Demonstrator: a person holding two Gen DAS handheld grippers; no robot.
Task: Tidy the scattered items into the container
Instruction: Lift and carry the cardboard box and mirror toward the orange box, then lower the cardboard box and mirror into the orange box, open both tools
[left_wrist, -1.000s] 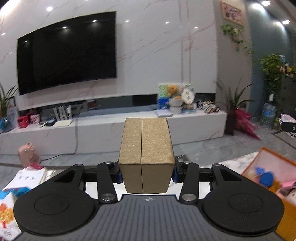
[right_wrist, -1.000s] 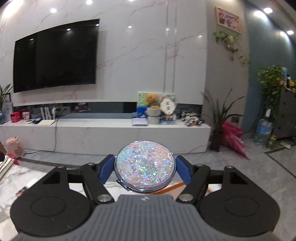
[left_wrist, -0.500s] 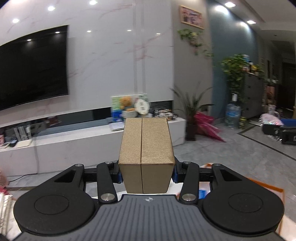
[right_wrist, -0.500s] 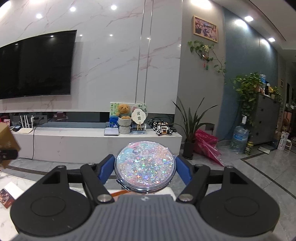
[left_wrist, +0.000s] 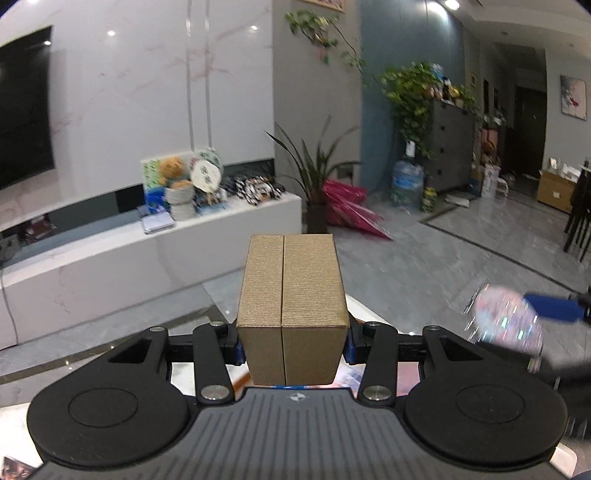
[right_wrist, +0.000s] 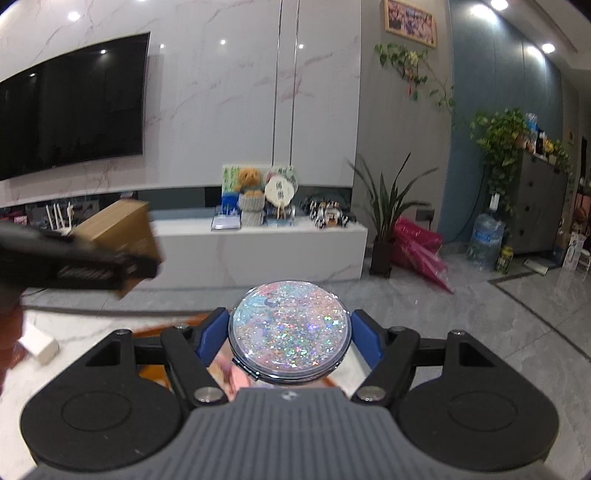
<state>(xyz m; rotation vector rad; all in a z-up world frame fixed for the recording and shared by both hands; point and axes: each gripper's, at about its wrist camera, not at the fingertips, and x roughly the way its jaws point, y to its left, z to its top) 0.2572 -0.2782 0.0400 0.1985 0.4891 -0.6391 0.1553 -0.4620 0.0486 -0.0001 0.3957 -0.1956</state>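
The left gripper (left_wrist: 292, 345) squeezes a stiff, light gold cardboard box (left_wrist: 291, 310) by its sides; at 3 o'clock, the right gripper (right_wrist: 290, 332) pinches a slippery, breakable round glittery mirror (right_wrist: 290, 330) by its rim.

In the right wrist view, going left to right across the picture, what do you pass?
TV → gold box in the left gripper → teddy bear → glitter compact in the right gripper → potted plant → pink umbrella → water jug → grey cabinet.
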